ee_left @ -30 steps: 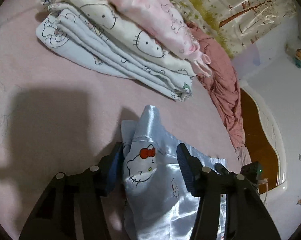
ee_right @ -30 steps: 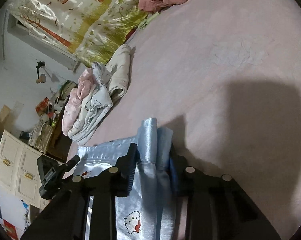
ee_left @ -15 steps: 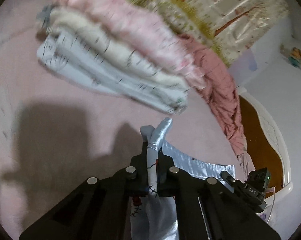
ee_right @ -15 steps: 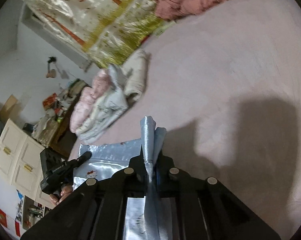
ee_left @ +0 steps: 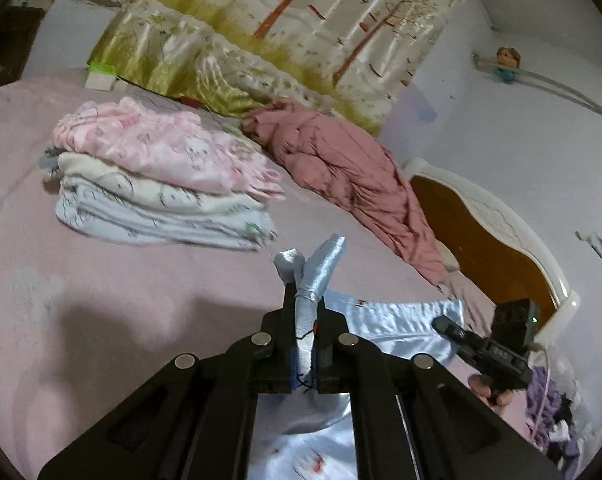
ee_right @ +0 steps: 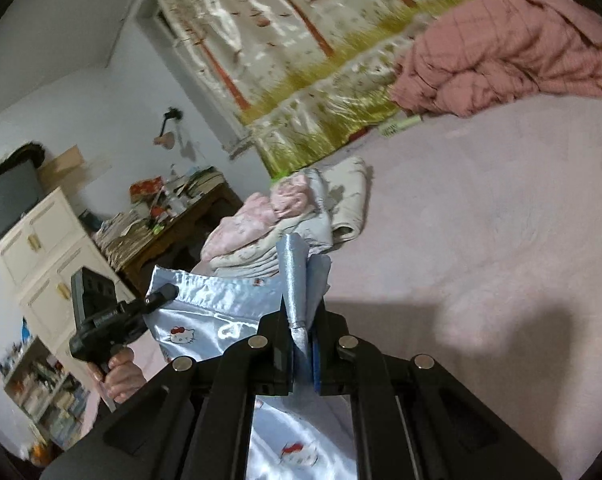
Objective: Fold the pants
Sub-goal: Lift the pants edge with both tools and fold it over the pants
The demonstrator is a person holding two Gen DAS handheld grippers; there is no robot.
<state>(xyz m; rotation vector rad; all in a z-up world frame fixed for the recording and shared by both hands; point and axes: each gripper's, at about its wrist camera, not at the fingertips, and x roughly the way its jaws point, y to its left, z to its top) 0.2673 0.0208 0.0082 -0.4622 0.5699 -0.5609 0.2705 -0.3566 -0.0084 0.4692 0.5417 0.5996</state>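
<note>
Since a second ago both tongs have clamped and risen: the left gripper [ee_left: 305, 320] and right gripper [ee_right: 301, 334] each pinch a bunched corner of the pale-blue satin pants [ee_right: 205, 320], lifting that edge off the pink bedspread [ee_left: 121, 288], likely to carry it over, short of the stack of folded clothes [ee_left: 161, 196].

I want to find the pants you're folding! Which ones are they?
Look at the pink bed. Near its edge, in front of the stack of folded clothes, are the pants. Only they are shiny light blue satin with cartoon cats, pinched in both grippers.
</note>
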